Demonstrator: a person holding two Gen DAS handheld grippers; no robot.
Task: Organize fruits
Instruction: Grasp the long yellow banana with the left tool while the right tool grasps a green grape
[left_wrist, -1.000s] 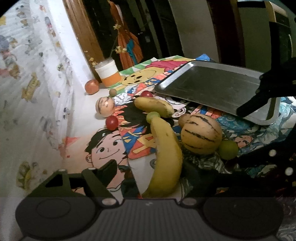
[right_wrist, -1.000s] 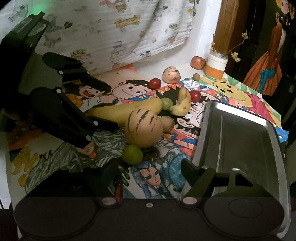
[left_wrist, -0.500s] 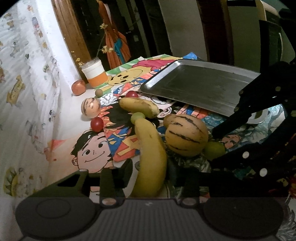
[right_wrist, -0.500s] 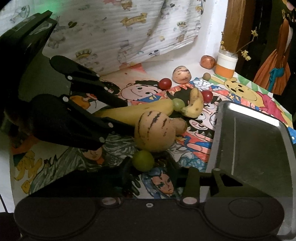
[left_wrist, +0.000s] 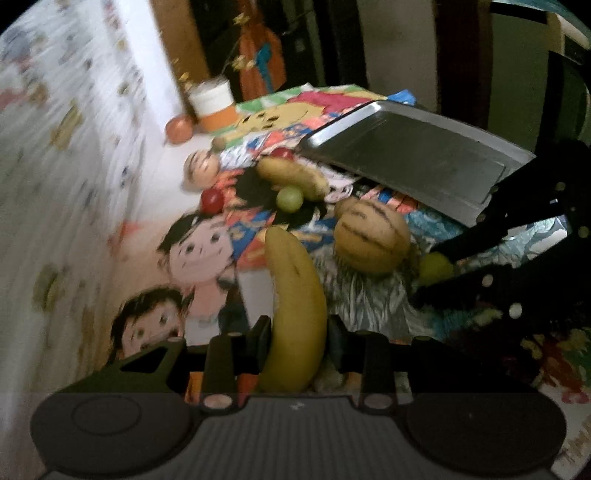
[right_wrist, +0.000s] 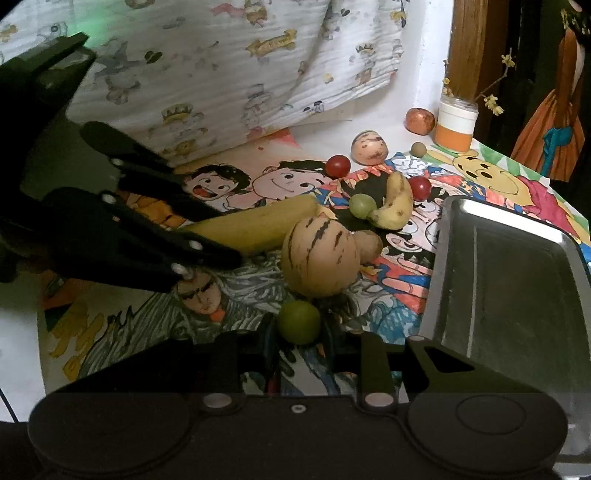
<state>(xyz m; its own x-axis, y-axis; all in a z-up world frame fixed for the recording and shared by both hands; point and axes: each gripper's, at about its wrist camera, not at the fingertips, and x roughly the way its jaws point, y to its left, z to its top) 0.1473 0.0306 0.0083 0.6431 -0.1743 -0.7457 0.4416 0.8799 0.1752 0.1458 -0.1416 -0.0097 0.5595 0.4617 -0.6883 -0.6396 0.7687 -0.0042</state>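
Pick step, both sides at once. Left gripper (left_wrist: 297, 334) has its jaws drawn in on the stem half of the big banana (left_wrist: 295, 314), pads touching both sides; the banana looks already gripped, and whether it is off the cartoon cloth (left_wrist: 199, 254) I cannot tell from the blur. Right gripper (right_wrist: 300, 341) has jaws narrowed around the green lime (right_wrist: 299, 322), which sits between the fingers; contact looks close but I cannot tell if it is pinched. Striped melon (right_wrist: 319, 256) lies just beyond the lime, touching the banana's far end. The metal tray (right_wrist: 509, 280) to the right holds no fruit, so nothing is sorted yet. A small banana (right_wrist: 395, 203), green grape (right_wrist: 362, 205) and red tomatoes (right_wrist: 338, 165) lie farther back. Next move, my guess: lift the banana straight up clear of the melon, then carry it to the tray; the lime needs a firm pinch first or it rolls out.
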